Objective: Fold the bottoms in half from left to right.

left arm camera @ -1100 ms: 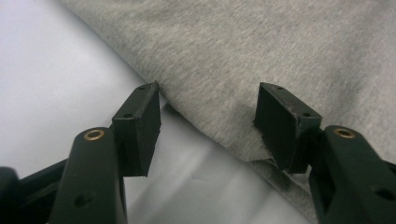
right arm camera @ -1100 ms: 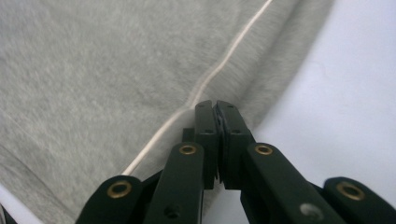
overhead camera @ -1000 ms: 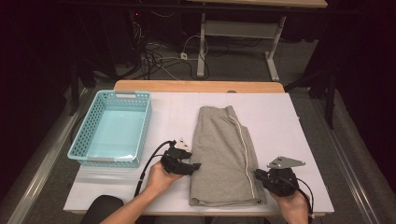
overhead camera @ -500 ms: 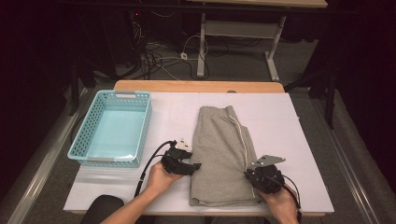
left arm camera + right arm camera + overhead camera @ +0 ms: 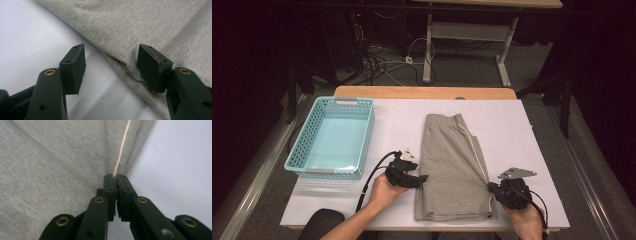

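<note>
Here the white table (image 5: 377, 210) carries a turquoise basket (image 5: 362, 130) at its left, which stands bare inside, and a pair of grey shorts (image 5: 449, 165) lying flat and lengthwise near the middle, with a thin white stripe (image 5: 472, 150) running down their right side. The right tongs (image 5: 493, 187) sit at the shorts' right edge low down; in the right gripper view the right tongs (image 5: 116, 181) are pressed together on a fold of cloth right where the stripe (image 5: 122, 150) runs in, so they are pinching the shorts. The left tongs (image 5: 422, 178) lie at the left edge, level with them, and in the left gripper view the left tongs (image 5: 111, 53) stand spread, one jaw over bare table, the other over the cloth, with the hem's edge between them and nothing gripped. The likely step is a two-sided lift or fold. The risk lies on the left: closing too high may catch only the top layer, or slip off the thin edge, and the shorts would then hang from the right pinch alone and bunch or drag across the table.
</note>
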The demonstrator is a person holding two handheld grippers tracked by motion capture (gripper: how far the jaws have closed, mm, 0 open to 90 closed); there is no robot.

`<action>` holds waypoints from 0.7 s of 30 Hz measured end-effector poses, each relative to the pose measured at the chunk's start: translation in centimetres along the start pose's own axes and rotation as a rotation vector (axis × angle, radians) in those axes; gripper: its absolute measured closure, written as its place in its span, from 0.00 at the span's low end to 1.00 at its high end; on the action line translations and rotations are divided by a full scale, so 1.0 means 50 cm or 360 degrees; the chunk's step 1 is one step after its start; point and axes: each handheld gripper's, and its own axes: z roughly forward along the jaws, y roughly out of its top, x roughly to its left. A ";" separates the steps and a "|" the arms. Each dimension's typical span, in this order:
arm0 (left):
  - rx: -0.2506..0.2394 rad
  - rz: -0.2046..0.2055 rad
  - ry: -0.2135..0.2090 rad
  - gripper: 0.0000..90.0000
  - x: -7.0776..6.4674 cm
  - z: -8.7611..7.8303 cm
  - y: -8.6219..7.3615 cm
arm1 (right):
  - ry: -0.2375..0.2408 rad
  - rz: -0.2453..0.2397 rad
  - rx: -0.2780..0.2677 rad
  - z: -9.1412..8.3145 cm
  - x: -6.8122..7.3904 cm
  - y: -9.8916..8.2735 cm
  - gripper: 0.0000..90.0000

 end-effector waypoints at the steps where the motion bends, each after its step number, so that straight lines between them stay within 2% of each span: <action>1: 0.0000 0.0001 0.0002 0.44 0.000 0.000 0.000 | 0.0002 0.0002 -0.0013 0.002 0.000 0.002 0.88; 6: 0.0000 0.0004 0.0007 0.44 -0.002 0.001 0.000 | -0.0020 0.0026 -0.0131 0.001 -0.002 0.029 0.77; 10: -0.0001 0.0008 0.0012 0.44 -0.003 0.001 0.000 | -0.0015 0.0067 -0.0149 0.026 -0.016 0.054 0.76; 12: -0.0002 0.0005 0.0013 0.44 -0.003 0.001 -0.001 | 0.0002 0.0075 -0.0129 0.042 -0.020 0.064 0.79; 14: -0.0002 0.0008 0.0016 0.44 -0.004 0.002 -0.001 | 0.0015 0.0051 -0.0087 0.058 -0.021 0.071 0.93; 17: -0.0002 0.0018 0.0028 0.44 -0.006 0.002 -0.001 | -0.0024 0.0033 -0.0064 0.062 -0.022 0.073 0.95; 21: -0.0003 0.0018 0.0038 0.44 -0.008 0.003 -0.002 | -0.0037 0.0079 -0.0089 0.050 -0.039 0.065 0.94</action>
